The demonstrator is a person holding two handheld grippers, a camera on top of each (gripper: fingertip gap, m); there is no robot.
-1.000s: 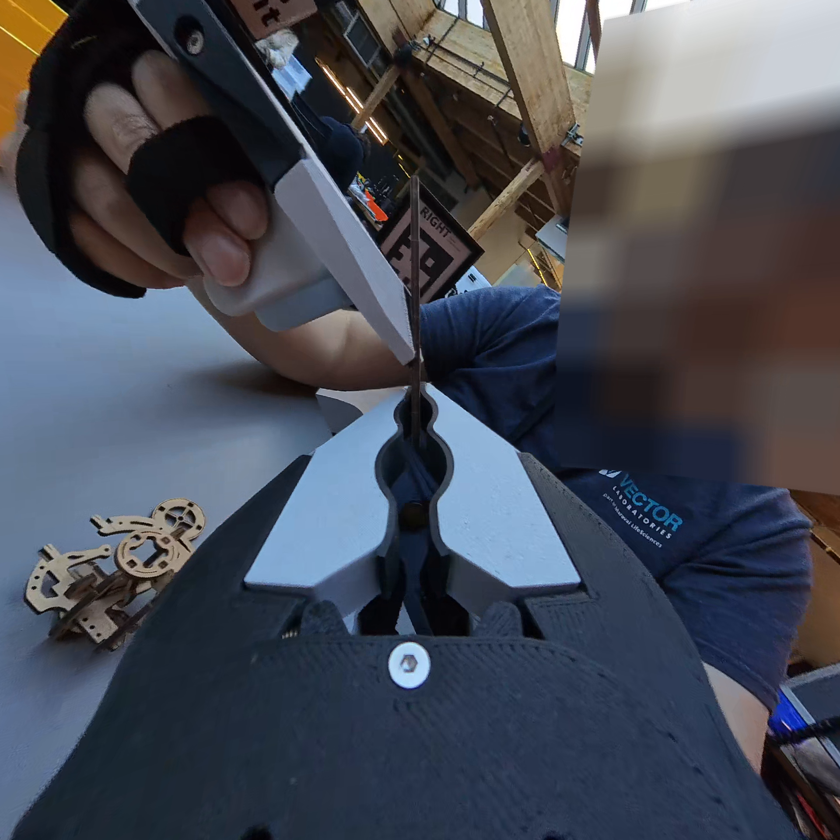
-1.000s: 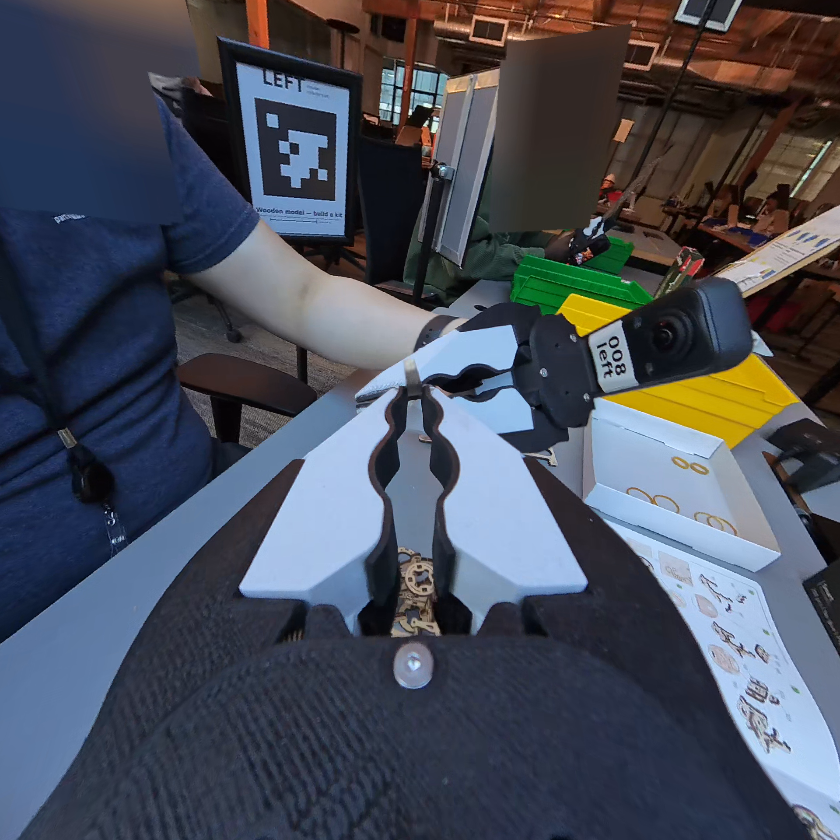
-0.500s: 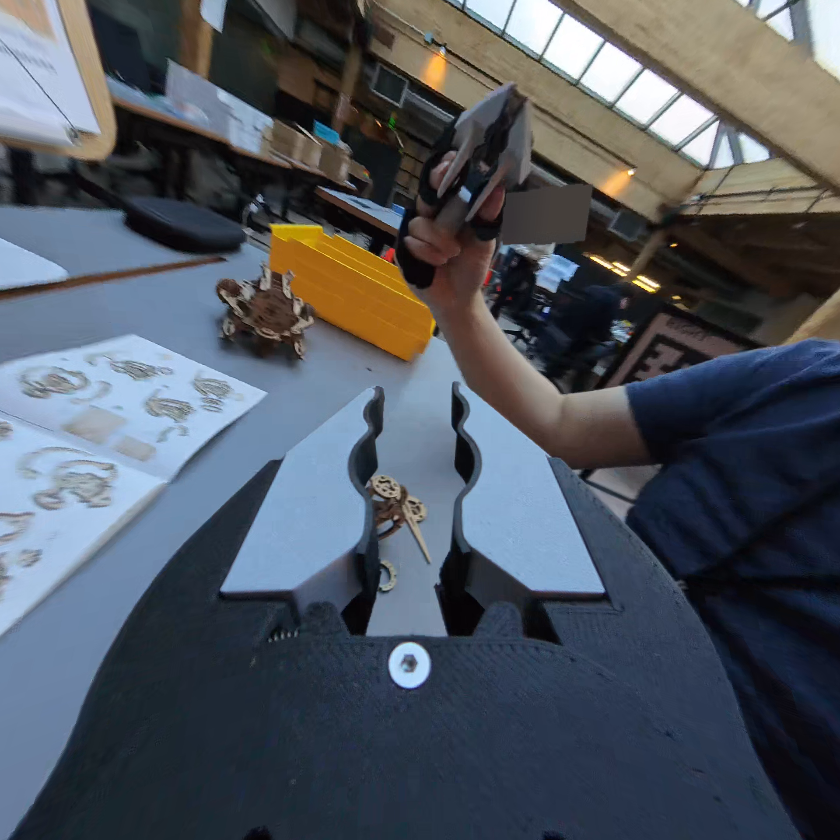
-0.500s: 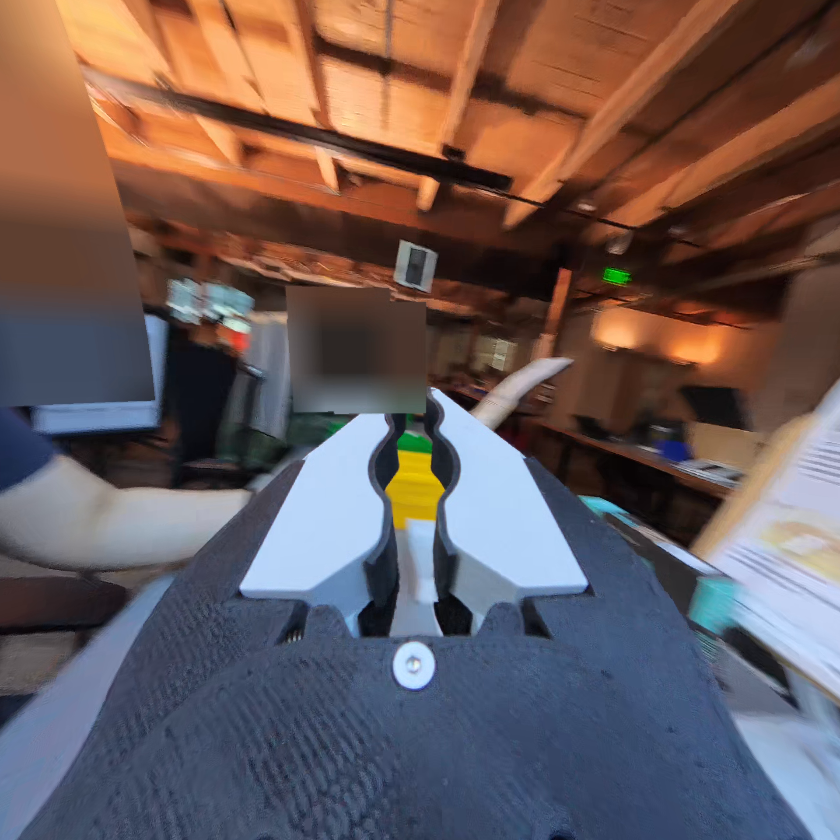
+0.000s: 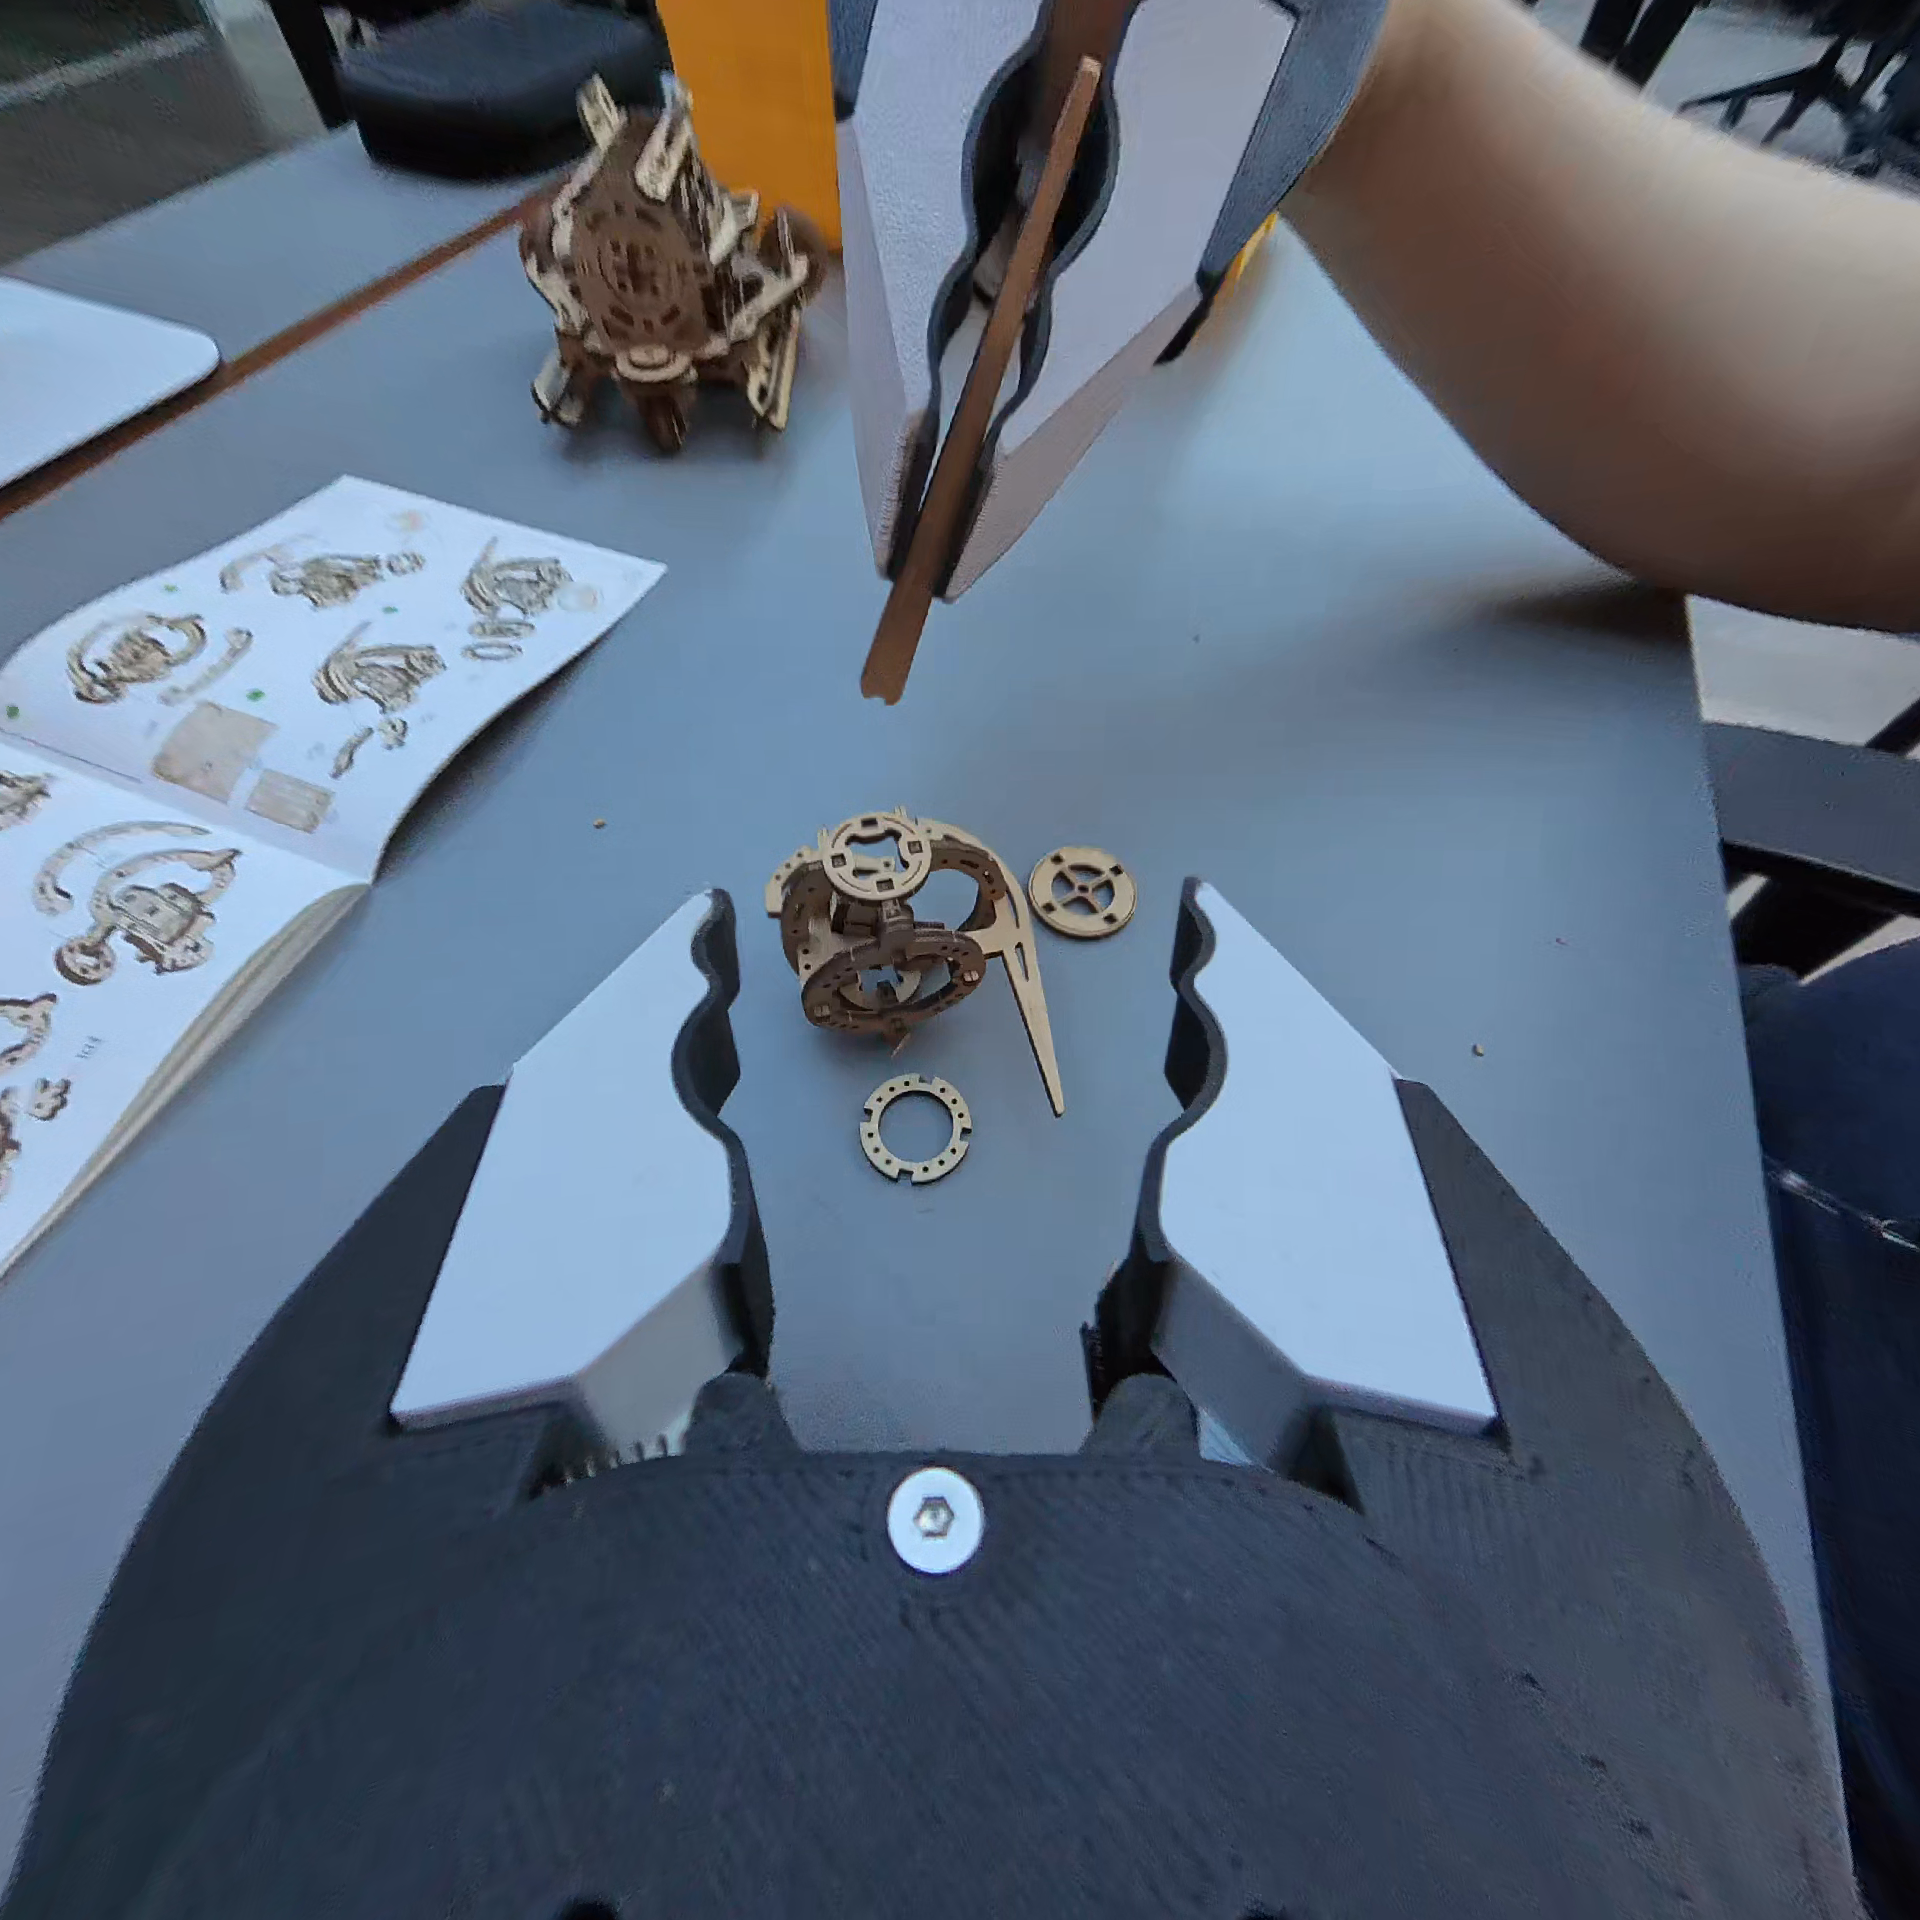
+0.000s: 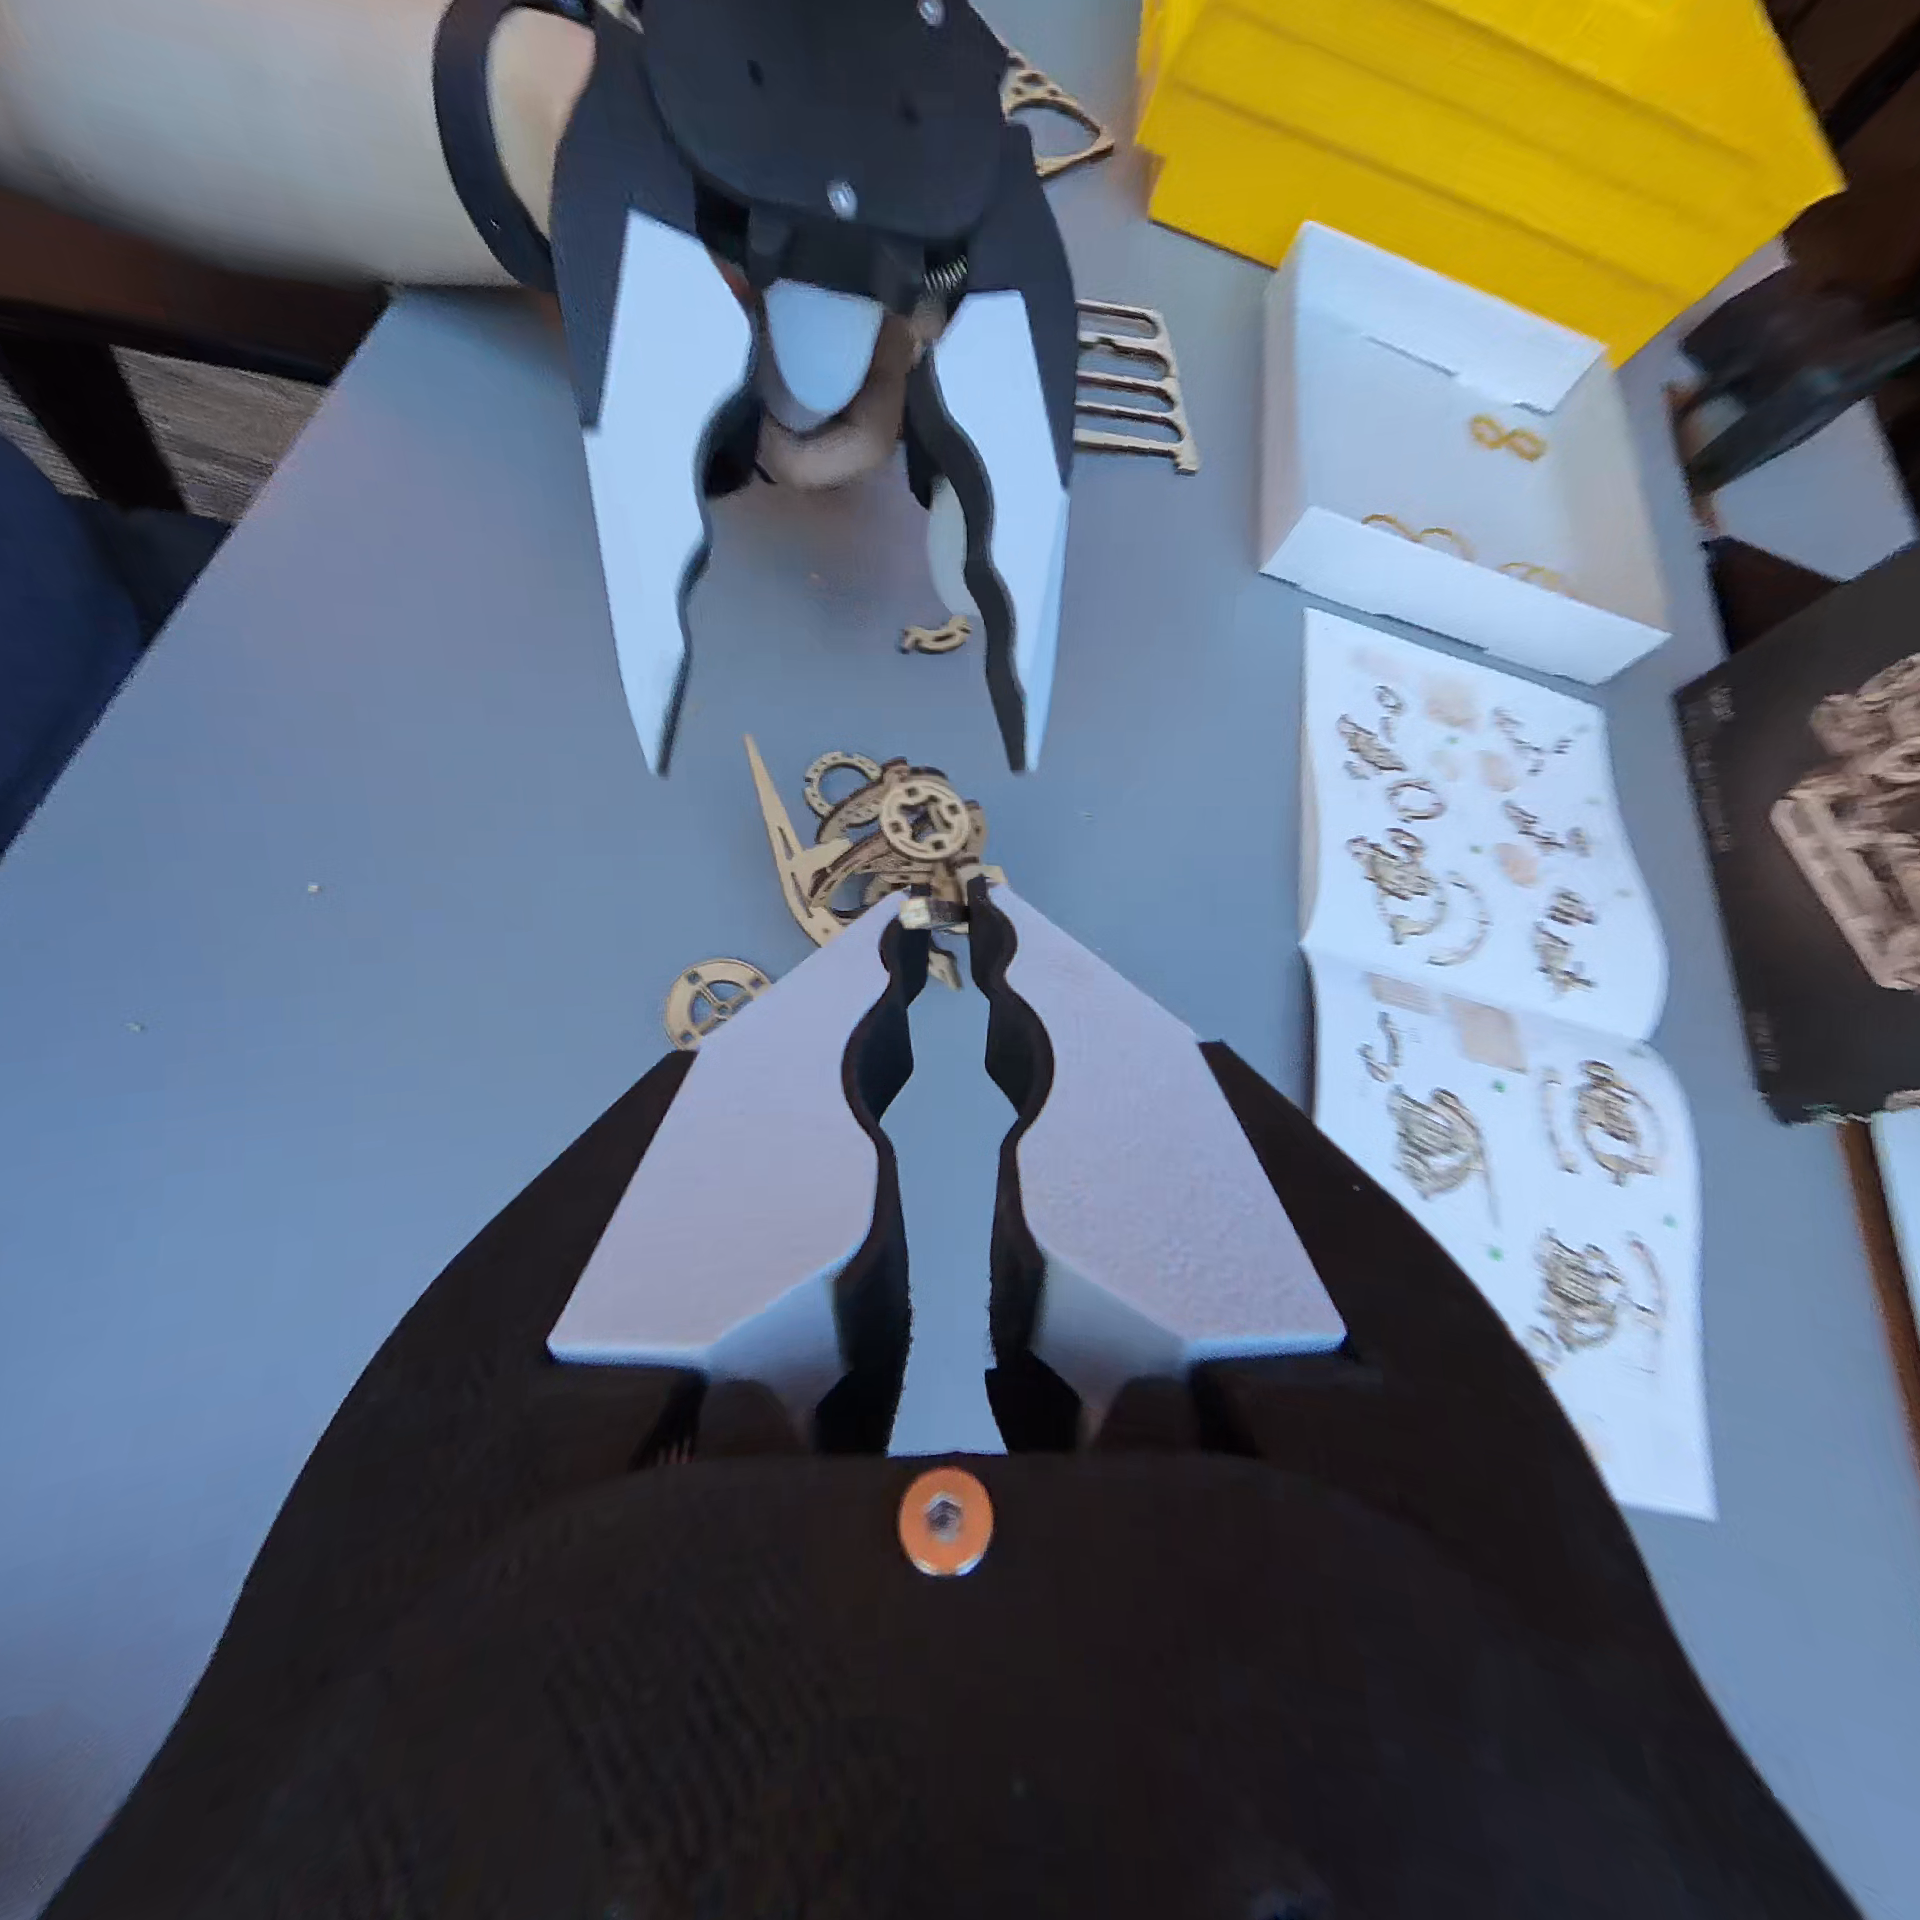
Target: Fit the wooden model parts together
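Both tongs now lowered | left tongs [image 5: 951, 1039] gaping, empty | right tongs [image 5: 914, 582] pinching wooden strip [image 5: 971, 395] above model [image 5: 894, 945]

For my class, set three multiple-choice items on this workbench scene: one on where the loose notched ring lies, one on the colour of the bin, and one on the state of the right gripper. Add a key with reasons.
1. Where does the notched ring lie?
A. On the table, between the left gripper's fingers and nearer the camera than the part-built assembly
B. On a chair seat
C. On the floor

2. What colour is the bin?
A. Green
B. Yellow
C. Red

3. What state is the right gripper in?
A. Open and empty
B. Shut on a wooden strip
C. Lying on its side on the table

Key:
1 A: the ring rests flat on the grey surface between the spread fingers.
2 B: its walls are plain yellow.
3 B: the fingers pinch the strip, which juts out below their tips.
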